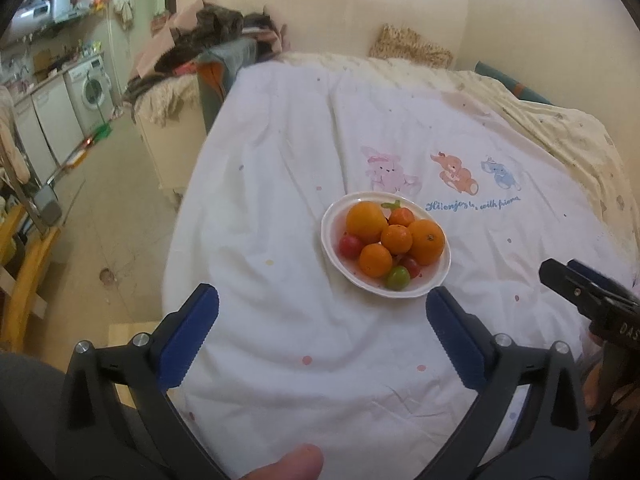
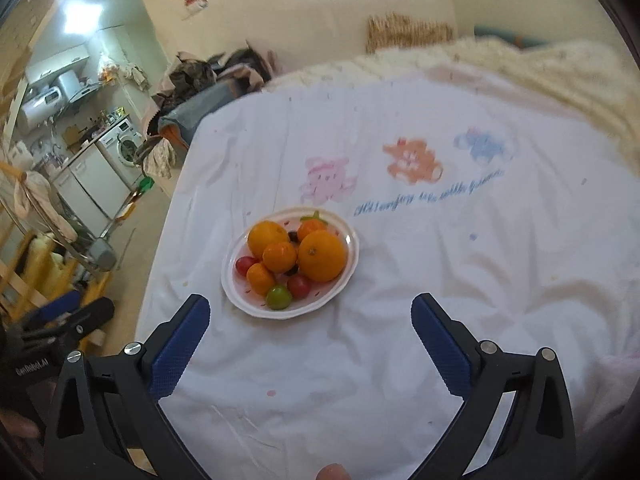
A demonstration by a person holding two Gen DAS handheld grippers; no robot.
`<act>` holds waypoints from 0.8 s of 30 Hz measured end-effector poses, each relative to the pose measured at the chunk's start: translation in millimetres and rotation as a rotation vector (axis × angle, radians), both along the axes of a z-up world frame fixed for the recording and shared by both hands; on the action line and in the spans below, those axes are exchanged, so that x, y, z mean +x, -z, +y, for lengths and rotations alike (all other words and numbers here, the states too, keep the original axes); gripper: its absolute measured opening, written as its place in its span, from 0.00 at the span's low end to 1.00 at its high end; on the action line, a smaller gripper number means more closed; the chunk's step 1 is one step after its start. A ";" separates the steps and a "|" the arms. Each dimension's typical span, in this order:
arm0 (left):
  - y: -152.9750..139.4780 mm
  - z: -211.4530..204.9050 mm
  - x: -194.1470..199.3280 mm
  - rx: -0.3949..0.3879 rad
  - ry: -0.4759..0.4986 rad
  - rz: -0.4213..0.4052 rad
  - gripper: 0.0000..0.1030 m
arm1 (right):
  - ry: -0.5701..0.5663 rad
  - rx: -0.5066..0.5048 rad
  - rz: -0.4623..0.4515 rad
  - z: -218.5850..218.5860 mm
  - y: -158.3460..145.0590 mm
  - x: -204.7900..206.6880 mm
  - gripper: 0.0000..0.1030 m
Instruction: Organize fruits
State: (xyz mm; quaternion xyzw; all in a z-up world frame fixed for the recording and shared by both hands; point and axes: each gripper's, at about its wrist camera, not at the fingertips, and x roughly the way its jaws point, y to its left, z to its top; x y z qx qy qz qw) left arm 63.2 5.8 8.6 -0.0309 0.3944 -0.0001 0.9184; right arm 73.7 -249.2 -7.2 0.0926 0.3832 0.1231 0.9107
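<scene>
- Across the white bed cover (image 1: 288, 208), blue script is printed beneath three cartoon animals (image 1: 442, 170); "Hi! enjoy" and "with friends" can be read in the left wrist view, while the middle words are too small to tell.
- "DAS" is seen in pale letters on the black body of the right gripper (image 1: 560, 276) at the right edge of the left wrist view, the rest being cut off.
- "GenRobot.AI" appears to be printed on the left gripper (image 2: 74, 312) at the lower left of the right wrist view, though the lettering is small.
- Near the centre of both frames, the white oval plate (image 1: 436, 280) is seen lying on the bed cover, with oranges (image 1: 366, 222), red cherry tomatoes (image 1: 351, 246) and one green tomato (image 1: 397, 278) piled in it.
- Both grippers are held above the cover short of the plate, with the blue fingers (image 1: 188, 340) of each spread wide and nothing between them.
- A thumb tip (image 1: 288, 462) is visible at the bottom edge of the left wrist view.
</scene>
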 end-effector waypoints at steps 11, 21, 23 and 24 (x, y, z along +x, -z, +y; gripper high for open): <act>-1.6 3.9 -30.4 -0.025 -0.016 -0.070 0.99 | 0.024 -0.078 -0.100 15.9 -7.1 -33.8 1.00; 2.9 -4.3 -29.5 0.013 -0.011 -0.074 0.99 | 0.023 -0.099 -0.106 19.9 -5.3 -33.4 1.00; 5.0 -4.1 -29.2 0.014 -0.015 -0.069 0.99 | 0.024 -0.101 -0.105 20.1 -5.2 -33.3 1.00; 5.7 -3.8 -28.9 0.013 -0.018 -0.069 0.99 | 0.024 -0.100 -0.105 20.0 -5.2 -33.4 1.00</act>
